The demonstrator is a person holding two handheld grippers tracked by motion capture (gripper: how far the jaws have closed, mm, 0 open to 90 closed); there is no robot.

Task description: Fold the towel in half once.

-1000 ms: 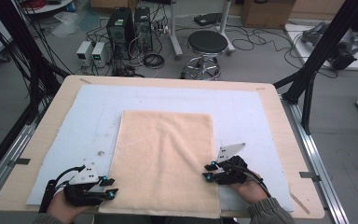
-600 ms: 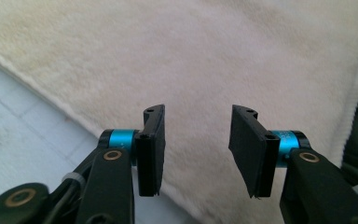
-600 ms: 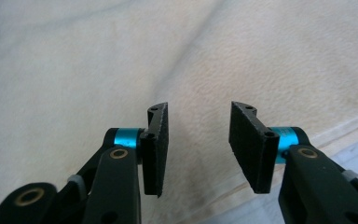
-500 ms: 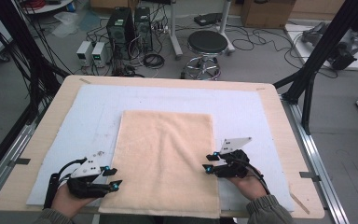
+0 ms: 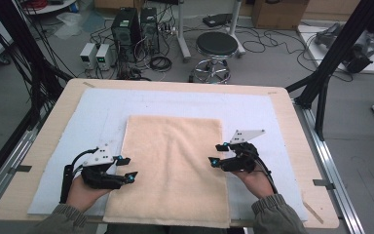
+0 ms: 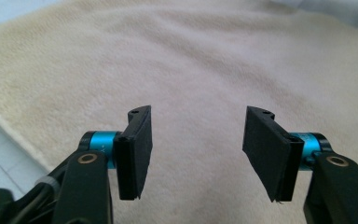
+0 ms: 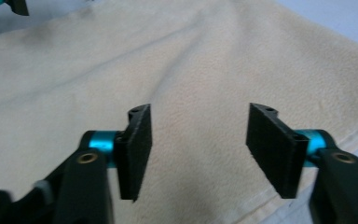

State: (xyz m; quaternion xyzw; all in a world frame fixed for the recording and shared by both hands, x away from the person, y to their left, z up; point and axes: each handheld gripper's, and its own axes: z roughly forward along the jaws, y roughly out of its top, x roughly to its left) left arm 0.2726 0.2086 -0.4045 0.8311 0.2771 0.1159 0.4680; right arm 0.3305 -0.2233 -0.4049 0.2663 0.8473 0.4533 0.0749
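While the beige towel is spread flat on the white mat of the bench, its left and right edges are flanked by the left gripper and right gripper. Both pairs of jaws, just opened further, are released, nothing being held between them.

Lab: black frame rig, power supplies, PC towers, floor cables.
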